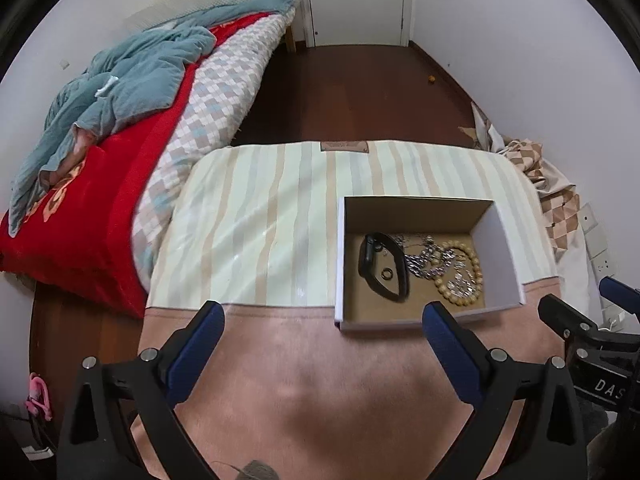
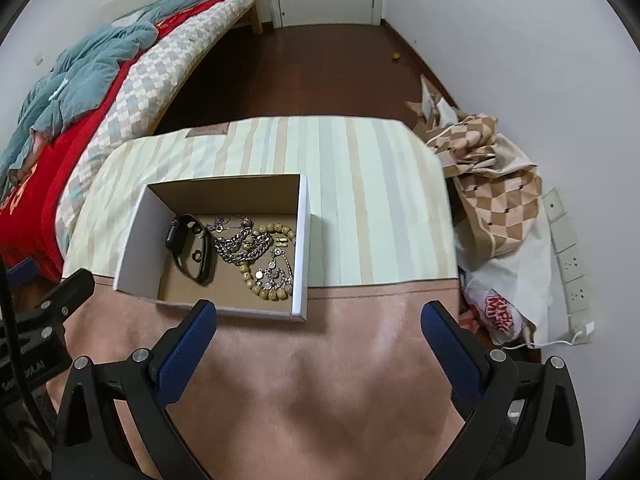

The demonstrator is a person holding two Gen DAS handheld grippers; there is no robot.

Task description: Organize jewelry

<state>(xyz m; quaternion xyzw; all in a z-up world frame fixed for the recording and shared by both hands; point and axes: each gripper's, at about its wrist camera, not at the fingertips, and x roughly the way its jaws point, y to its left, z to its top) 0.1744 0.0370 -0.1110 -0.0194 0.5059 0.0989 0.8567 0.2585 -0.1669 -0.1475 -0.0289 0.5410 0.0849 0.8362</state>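
Note:
An open cardboard box [image 1: 502, 256] [image 2: 138, 236] sits on the striped and pink table cover. Inside lie a black smartwatch [image 1: 384, 266] [image 2: 190, 248], a small ring [image 1: 387, 274] [image 2: 197, 256], a silver chain [image 1: 424, 260] [image 2: 240, 248], a wooden bead bracelet [image 1: 472, 276] [image 2: 268, 284] and small gold pieces [image 2: 282, 241]. My left gripper [image 1: 324, 316] is open and empty, just in front of the box's near left corner. My right gripper [image 2: 318, 316] is open and empty, in front of the box's near right corner.
The table cover [image 1: 256, 224] [image 2: 372, 216] spans the foreground. A bed with a red blanket [image 1: 92, 216] and a teal quilt [image 1: 132, 76] stands at left. Checked cloth and bags [image 2: 496, 200] lie at right by the wall. The dark wood floor [image 1: 352, 92] leads to a white door.

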